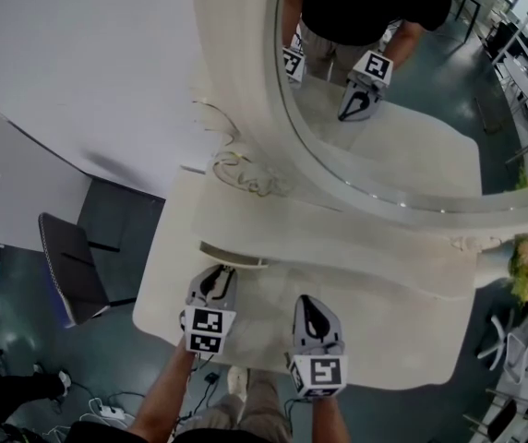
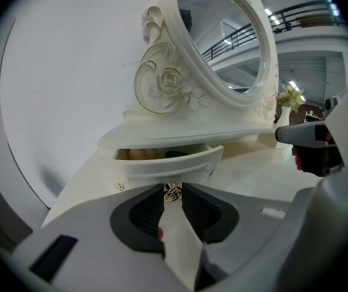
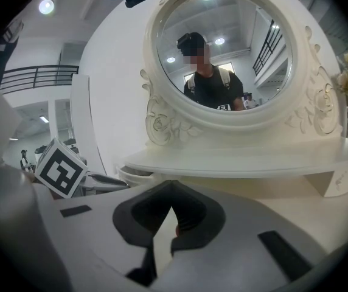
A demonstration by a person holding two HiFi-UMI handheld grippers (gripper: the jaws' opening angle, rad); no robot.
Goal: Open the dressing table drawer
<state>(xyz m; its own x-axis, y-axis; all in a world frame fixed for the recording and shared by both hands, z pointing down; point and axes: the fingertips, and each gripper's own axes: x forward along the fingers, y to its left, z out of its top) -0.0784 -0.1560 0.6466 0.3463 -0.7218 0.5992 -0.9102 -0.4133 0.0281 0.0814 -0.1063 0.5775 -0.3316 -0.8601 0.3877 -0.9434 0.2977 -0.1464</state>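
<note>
The cream dressing table (image 1: 384, 340) has a small curved drawer (image 2: 174, 160) under its left shelf. The drawer is pulled out a little, and I can see things inside it. My left gripper (image 2: 173, 191) is at the drawer front with its tips closed on the small metal knob (image 2: 172, 192). The head view shows this gripper (image 1: 218, 271) right at the drawer (image 1: 232, 255). My right gripper (image 3: 171, 185) is shut on nothing and hovers over the table top to the right (image 1: 308, 301).
A big oval mirror (image 1: 384, 109) with carved scrolls stands at the back and reflects the person and both grippers. A vase of flowers (image 1: 527, 266) sits at the table's right end. A dark chair (image 1: 70, 266) stands on the floor to the left.
</note>
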